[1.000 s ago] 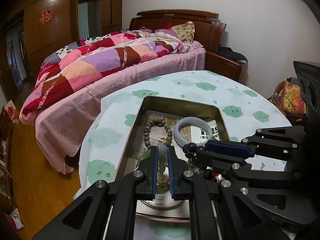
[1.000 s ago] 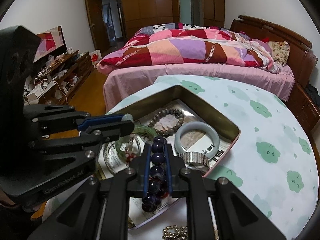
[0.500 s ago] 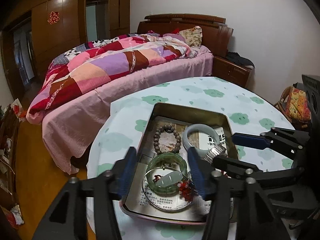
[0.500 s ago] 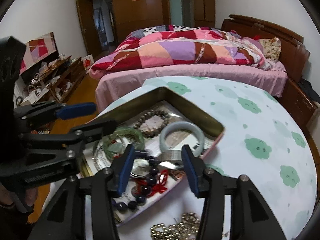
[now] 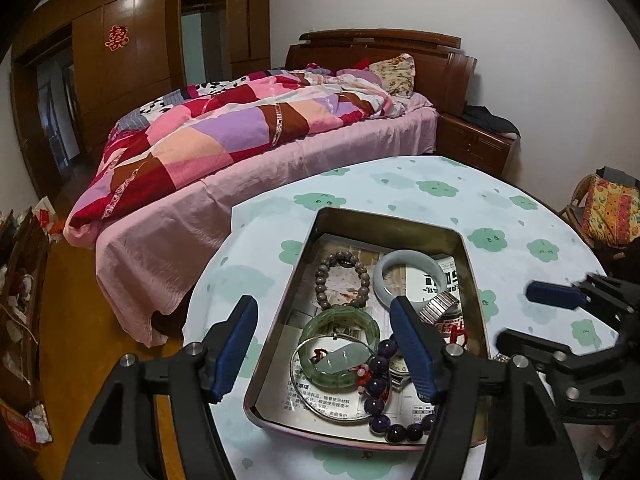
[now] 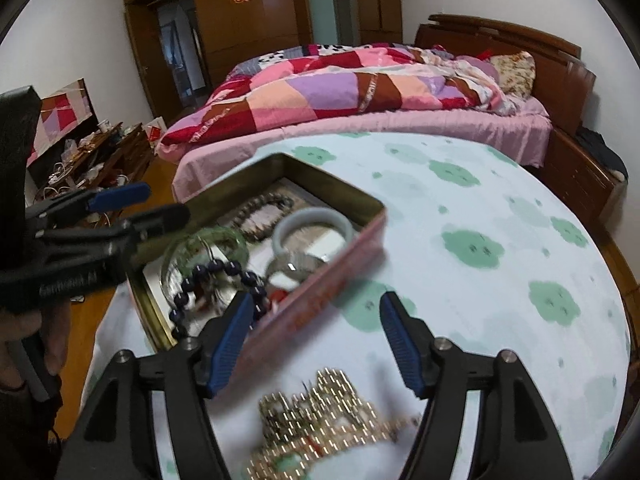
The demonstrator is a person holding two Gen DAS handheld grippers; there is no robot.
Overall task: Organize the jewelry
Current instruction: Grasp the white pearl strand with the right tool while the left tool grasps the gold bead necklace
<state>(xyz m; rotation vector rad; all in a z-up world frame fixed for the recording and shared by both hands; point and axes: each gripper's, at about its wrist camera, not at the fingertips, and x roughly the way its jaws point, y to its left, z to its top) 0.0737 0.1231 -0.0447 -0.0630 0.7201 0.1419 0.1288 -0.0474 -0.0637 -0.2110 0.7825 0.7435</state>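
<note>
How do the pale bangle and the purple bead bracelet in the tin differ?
The pale bangle is one smooth rigid ring; the purple bead bracelet is a string of separate dark beads. The bangle lies round at the tin's far end; the bracelet sprawls unevenly at the near end. Both lie loose inside the tin, in neither gripper.

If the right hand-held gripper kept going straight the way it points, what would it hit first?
Probably the bare green-cloud tablecloth right of the red-sided metal tin, though depth is unclear. The right hand-held gripper is open and holds nothing.
</note>
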